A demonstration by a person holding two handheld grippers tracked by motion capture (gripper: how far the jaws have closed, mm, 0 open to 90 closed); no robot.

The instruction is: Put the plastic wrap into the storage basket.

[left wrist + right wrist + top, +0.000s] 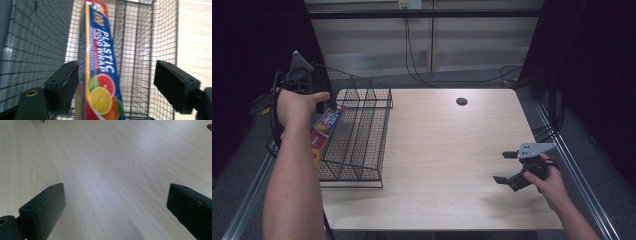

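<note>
A long box of plastic food wrap [325, 126], blue and red with citrus fruit printed on it, leans on end inside a black wire basket [362, 145] at the table's left. In the left gripper view the box [100, 65] stands between the jaws of my left gripper [120, 77], close against the left jaw, with a wide gap to the right one. That gripper is open. My right gripper [503, 166] hovers low over bare wood near the table's front right, open with nothing between its jaws [115, 202].
The light wooden table [447, 150] has a dark cable hole [461, 101] at the back middle. Cables [422, 75] run over the grey floor behind it. Metal rails [584, 190] flank both sides.
</note>
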